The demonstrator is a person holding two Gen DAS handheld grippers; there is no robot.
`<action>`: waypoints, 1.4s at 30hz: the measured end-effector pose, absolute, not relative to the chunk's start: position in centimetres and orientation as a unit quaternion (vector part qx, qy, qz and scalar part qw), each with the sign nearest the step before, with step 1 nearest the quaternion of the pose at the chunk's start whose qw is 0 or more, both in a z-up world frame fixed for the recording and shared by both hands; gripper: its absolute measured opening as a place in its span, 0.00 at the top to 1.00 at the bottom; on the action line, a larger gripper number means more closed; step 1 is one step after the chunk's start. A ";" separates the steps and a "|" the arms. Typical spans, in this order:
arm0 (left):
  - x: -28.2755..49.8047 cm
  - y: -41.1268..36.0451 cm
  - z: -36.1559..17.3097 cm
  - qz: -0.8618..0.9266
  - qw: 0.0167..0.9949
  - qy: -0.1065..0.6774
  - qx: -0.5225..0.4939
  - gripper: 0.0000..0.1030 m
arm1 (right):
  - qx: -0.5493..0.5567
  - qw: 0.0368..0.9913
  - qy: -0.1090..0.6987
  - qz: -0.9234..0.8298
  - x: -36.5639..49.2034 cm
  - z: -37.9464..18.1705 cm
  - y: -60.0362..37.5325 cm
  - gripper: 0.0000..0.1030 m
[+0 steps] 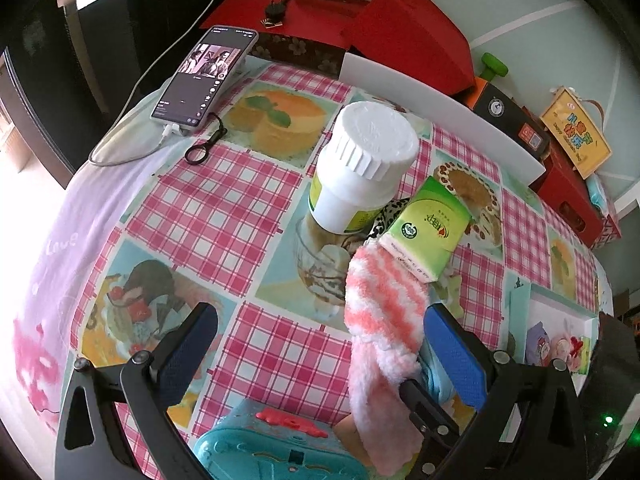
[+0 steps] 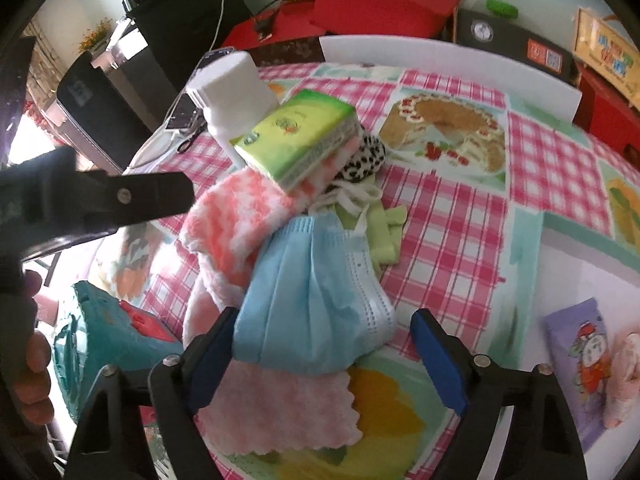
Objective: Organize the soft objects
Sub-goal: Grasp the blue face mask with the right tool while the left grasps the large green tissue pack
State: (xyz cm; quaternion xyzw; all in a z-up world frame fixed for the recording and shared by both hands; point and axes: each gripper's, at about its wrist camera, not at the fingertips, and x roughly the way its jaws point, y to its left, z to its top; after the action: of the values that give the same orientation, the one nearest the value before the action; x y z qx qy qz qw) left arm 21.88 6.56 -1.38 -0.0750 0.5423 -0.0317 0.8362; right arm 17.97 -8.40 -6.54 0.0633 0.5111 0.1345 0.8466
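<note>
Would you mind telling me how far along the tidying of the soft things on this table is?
Nothing looks sorted yet. The fuzzy pink-and-white striped sock, blue pleated face mask, pale pink scalloped cloth and leopard-print fabric lie heaped together, with a green tissue pack resting on top. The open right gripper straddles the mask without clamping it. The left gripper is open too. All sorting remains.
</note>
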 end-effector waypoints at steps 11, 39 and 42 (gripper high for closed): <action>21.9 5.6 -1.8 -0.047 0.832 0.549 -0.064 0.00 | 0.073 0.848 0.507 0.137 17.7 -6.4 -9.2 0.35; 22.1 5.3 -2.1 -0.051 0.828 0.555 -0.066 0.00 | 0.076 0.857 0.489 0.145 17.0 -5.5 -10.6 0.75; 22.1 5.4 -2.0 -0.050 0.831 0.550 -0.068 0.00 | 0.082 0.861 0.481 0.144 17.0 -5.0 -11.2 0.76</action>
State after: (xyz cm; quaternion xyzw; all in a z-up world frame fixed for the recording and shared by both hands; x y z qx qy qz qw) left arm 22.07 5.39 -1.96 -0.0685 0.5499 -0.0500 0.8309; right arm 16.95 -11.16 -5.03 0.0816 0.4812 0.1438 0.8609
